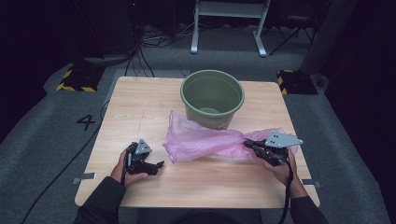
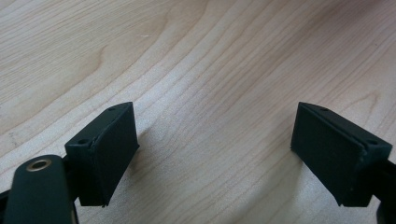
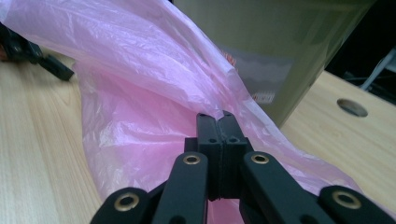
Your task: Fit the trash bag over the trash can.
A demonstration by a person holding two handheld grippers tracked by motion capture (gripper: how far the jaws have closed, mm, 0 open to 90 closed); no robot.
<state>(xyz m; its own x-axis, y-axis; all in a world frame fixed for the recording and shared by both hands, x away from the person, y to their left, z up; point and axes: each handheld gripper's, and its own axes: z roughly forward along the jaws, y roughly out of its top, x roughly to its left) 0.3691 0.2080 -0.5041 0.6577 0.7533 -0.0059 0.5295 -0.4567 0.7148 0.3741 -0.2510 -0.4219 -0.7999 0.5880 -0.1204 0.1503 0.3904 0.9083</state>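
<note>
The light wooden tabletop [image 1: 140,107] carries a round green plastic bucket [image 1: 212,98] at its far middle, standing upright with its mouth open upward. Just near of the bucket lies a thin pink plastic bag [image 1: 201,140], crumpled; its long axis runs left to right across the tabletop, with the loose wide end pointing left and the gathered end pointing right. The right gripper [image 1: 252,144] has its 2 jaws closed on that gathered end, and the pinched plastic is hidden between them. The left gripper [image 1: 156,167] rests on the near left, jaws spread wide over bare wood, gripping nothing. A label on the bucket's side is too blurred to read.
</note>
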